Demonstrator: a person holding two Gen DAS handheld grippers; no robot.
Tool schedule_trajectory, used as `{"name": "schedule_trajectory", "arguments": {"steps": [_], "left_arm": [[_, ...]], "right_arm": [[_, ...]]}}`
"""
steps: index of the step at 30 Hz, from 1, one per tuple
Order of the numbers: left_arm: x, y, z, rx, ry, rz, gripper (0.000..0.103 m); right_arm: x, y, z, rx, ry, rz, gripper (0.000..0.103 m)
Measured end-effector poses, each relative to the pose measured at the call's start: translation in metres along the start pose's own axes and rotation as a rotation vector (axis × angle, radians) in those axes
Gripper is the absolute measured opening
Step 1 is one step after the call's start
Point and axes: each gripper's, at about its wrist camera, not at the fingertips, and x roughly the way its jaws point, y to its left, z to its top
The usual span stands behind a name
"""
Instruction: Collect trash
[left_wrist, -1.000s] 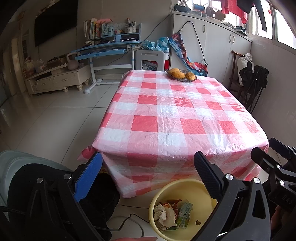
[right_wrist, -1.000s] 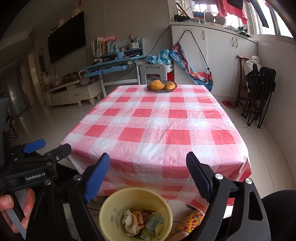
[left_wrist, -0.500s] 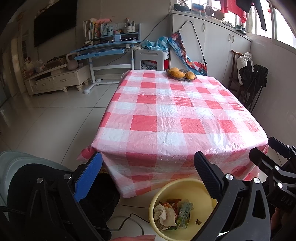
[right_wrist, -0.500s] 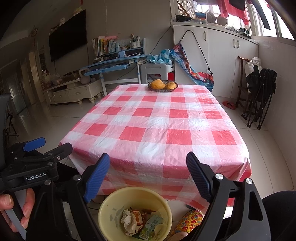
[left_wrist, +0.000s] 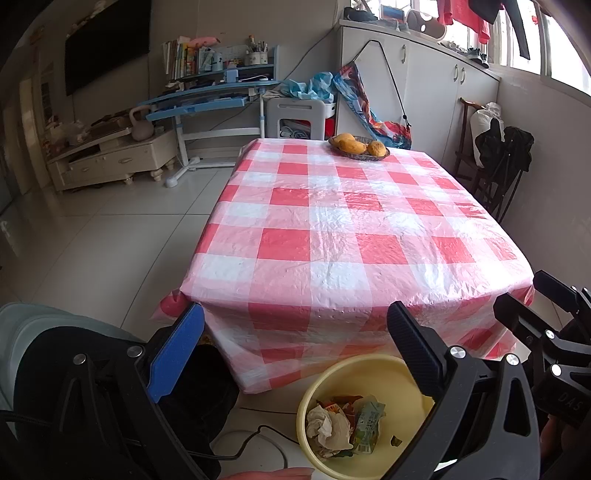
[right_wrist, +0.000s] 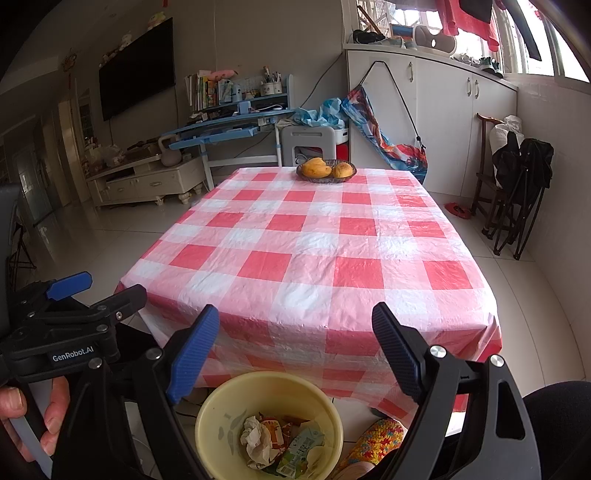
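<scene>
The surface (right_wrist: 314, 258) fills the view, its red-checked cloth bare but for a fruit basket (right_wrist: 326, 172) at the far end, well away from the action. Down on the floor at the near edge sits the yellow bin (right_wrist: 221, 413), and that is where the trash is: crumpled paper (right_wrist: 255, 439) and a green carton (right_wrist: 301, 448) lie at the bottom, with other wrappers. Both pairs of tongs hang above it, angled downward. The right tongs (right_wrist: 291, 354) gape wide with nothing between them, the bin directly below and centred in the gap. The left tongs (left_wrist: 295, 350) are just as wide and empty, but the bin sits off toward their right finger. I'd judge the right hand the nearer, and nothing left on the cloth to collect.
</scene>
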Motion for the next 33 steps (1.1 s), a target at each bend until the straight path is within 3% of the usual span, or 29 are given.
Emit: {"name": "schedule_trajectory", "arguments": {"steps": [33], "left_arm": [[-0.0002,-0.0010,0.0000,0.002,0.000,0.001,0.096]], "right_arm": [[0.0009,0.0013,0.0003,-0.005,0.001,-0.002,0.081]]}}
